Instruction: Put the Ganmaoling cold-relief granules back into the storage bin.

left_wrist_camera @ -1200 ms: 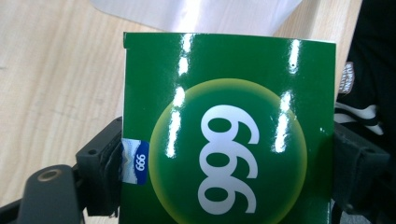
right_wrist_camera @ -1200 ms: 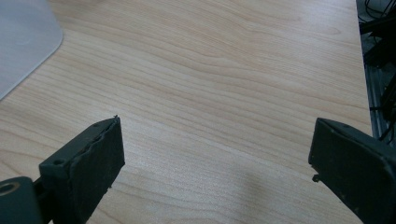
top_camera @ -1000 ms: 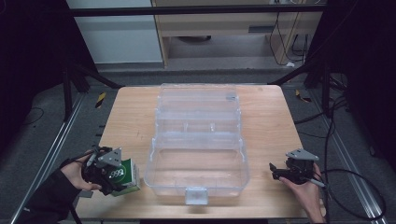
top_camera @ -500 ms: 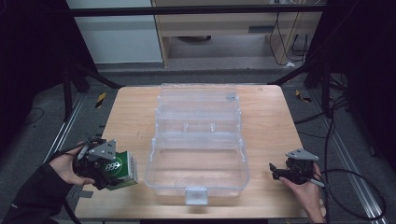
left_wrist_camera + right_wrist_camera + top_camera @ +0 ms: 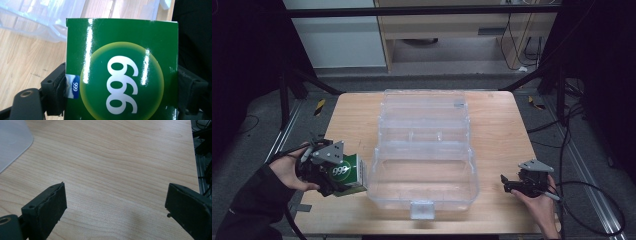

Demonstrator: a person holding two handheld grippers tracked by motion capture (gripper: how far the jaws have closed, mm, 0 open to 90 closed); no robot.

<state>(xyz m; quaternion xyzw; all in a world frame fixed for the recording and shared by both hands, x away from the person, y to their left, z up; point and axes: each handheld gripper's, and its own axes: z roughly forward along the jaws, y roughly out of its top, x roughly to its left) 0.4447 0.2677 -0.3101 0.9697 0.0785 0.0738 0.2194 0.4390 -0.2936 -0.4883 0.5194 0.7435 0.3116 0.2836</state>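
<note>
At the table's near-left corner, the left gripper [image 5: 343,176] clamps a green box [image 5: 348,173] printed with white "999", its jaws pressing both sides, just beside the clear plastic organizer case [image 5: 424,150]. That case lies open across the middle of the wooden table [image 5: 497,125]. Near the right edge, the right gripper [image 5: 508,184] rests with jaws spread wide, nothing between them.

One camera hangs overhead, facing forward and down over the whole wooden table [image 5: 497,135]. Two ride low and close on the grippers; all three share that tabletop and the clear case [image 5: 424,150].
</note>
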